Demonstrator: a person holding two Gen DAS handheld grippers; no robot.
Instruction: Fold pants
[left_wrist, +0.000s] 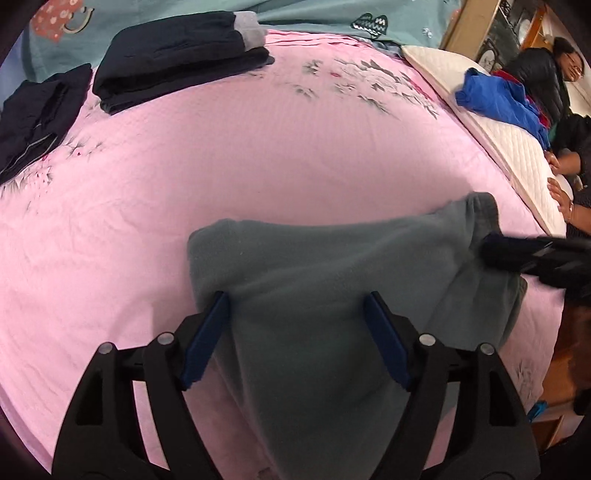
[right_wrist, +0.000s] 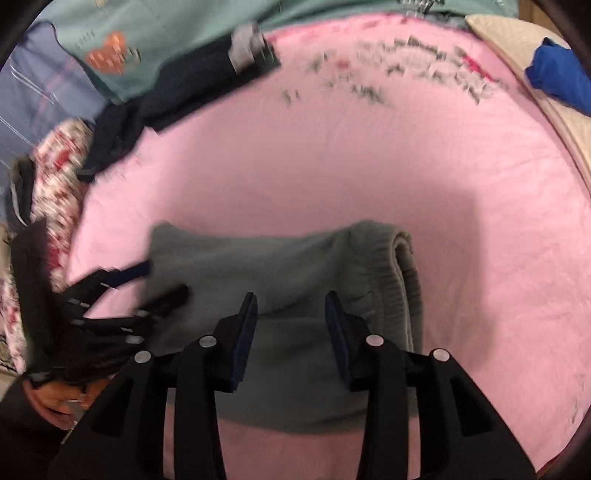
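Black tong arms with blue pads fill the bottom of both wrist views. Left gripper (left_wrist: 295, 310): jaws spread wide, pads either side of grey fleece, nothing pinched. Right gripper (right_wrist: 291, 306): jaws parted, narrower gap than the left, pads above the cloth, no grip seen.

Grey fleece pants (right_wrist: 280, 273) lie folded on the pink bedsheet (left_wrist: 258, 158), near its front edge. Long axis runs left to right across both views. Ribbed waistband (right_wrist: 399, 266) is at the right end, doubled over, seen in the right wrist view. From the left wrist view a fold of the pants also trails down toward the camera between the left pads.

Position relative to tongs: left gripper sits over the left end of the pants; right gripper sits over the right-centre, just left of the waistband. In the left wrist view the right gripper (left_wrist: 517, 254) enters from the right, blurred, touching or just above the cloth; cannot tell which.

Far left of the sheet: folded dark trousers (left_wrist: 177, 59) stacked, well apart from the pants. Far right: blue garment (left_wrist: 495, 99) on a white quilted mattress (left_wrist: 517, 147).
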